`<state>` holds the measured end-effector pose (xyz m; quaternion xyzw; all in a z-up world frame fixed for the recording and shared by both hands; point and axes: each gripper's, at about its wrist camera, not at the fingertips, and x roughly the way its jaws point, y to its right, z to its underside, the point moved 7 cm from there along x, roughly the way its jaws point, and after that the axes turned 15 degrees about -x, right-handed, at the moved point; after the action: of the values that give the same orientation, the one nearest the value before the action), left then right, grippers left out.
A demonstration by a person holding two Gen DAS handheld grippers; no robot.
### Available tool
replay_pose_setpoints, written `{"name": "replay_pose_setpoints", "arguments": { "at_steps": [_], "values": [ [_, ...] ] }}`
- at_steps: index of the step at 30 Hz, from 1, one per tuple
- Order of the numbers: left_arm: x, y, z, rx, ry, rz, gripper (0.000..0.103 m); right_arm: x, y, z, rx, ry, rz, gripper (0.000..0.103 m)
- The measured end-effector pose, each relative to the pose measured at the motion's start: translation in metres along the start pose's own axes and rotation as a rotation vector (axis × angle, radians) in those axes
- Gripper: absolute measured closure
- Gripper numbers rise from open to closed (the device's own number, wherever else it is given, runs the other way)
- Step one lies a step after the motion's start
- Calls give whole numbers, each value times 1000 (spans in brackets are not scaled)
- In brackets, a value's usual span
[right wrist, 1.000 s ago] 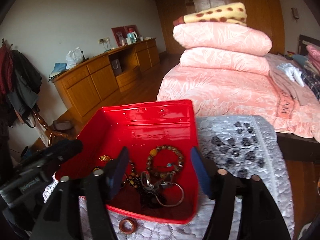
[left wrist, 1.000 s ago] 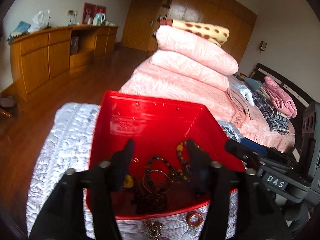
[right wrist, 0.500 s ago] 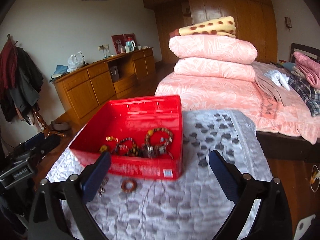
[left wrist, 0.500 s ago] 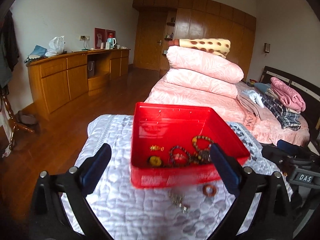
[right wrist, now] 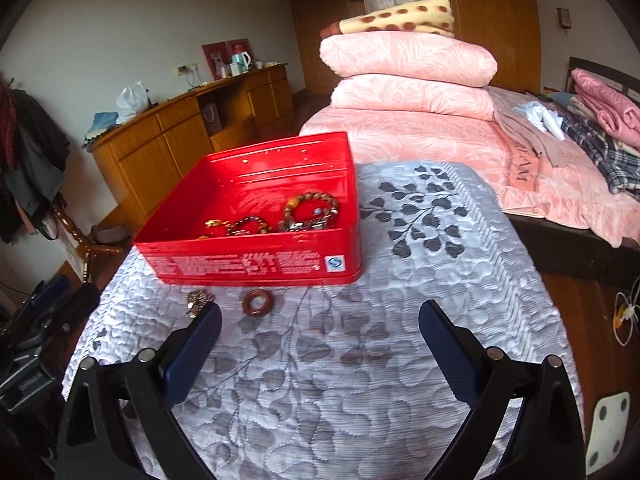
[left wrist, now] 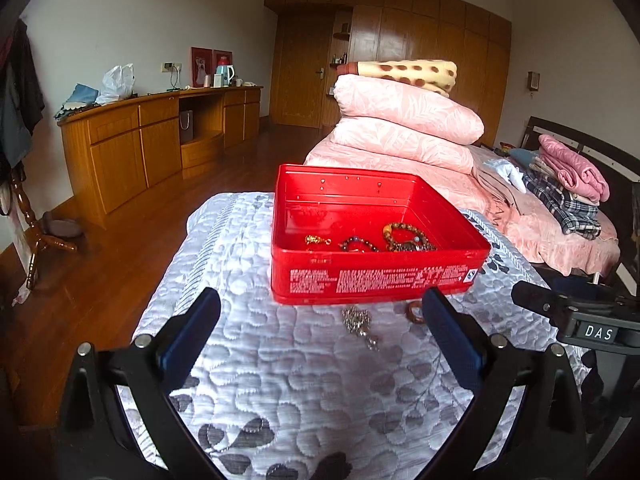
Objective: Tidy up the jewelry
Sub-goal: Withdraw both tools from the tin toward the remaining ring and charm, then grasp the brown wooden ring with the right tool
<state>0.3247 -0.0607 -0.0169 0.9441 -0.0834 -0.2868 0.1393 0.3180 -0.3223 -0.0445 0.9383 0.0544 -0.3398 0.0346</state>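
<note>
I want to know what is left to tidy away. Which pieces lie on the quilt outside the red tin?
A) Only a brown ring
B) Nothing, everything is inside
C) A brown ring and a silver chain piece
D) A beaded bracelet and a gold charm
C: the brown ring and the silver chain piece lie on the quilt just in front of the red tin, outside it.

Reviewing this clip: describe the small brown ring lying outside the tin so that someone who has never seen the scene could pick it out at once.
Find the open red tin on the grey quilted cover. On the cover just in front of the tin's printed front wall lie two loose pieces. The brown ring is the smooth, round, reddish-brown hoop with a hole in the middle; its neighbour, a silvery chain piece, is knobbly and metallic.
</note>
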Motion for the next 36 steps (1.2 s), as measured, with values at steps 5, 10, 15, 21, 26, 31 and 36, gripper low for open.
{"name": "replay_pose_setpoints", "arguments": {
  "at_steps": [5, 10, 15, 21, 26, 31, 36],
  "values": [
    [0, -4, 6, 3, -4, -17, 5, 4, -5, 5, -8, -15, 16, 6],
    [5, -10, 12, 6, -19, -31, 5, 10, -12, 5, -25, -17, 20, 6],
    [9, -15, 13, -3, -26, -37, 5, 15, -19, 5, -52, -18, 11, 6],
    [18, -20, 15, 2, -41, -54, 5, 23, -29, 2, -83, -16, -6, 6],
    [25, -22, 15, 3, -53, -64, 5, 31, -34, 2, -100, -32, -10, 6],
    [31, -28, 14, 4, -65, -76, 5, 39, -40, 3, -112, -53, -23, 6],
    [35, -37, 11, -11, -73, -83, 5, 53, -47, 4, -112, -85, -38, 7]
  ]
}}
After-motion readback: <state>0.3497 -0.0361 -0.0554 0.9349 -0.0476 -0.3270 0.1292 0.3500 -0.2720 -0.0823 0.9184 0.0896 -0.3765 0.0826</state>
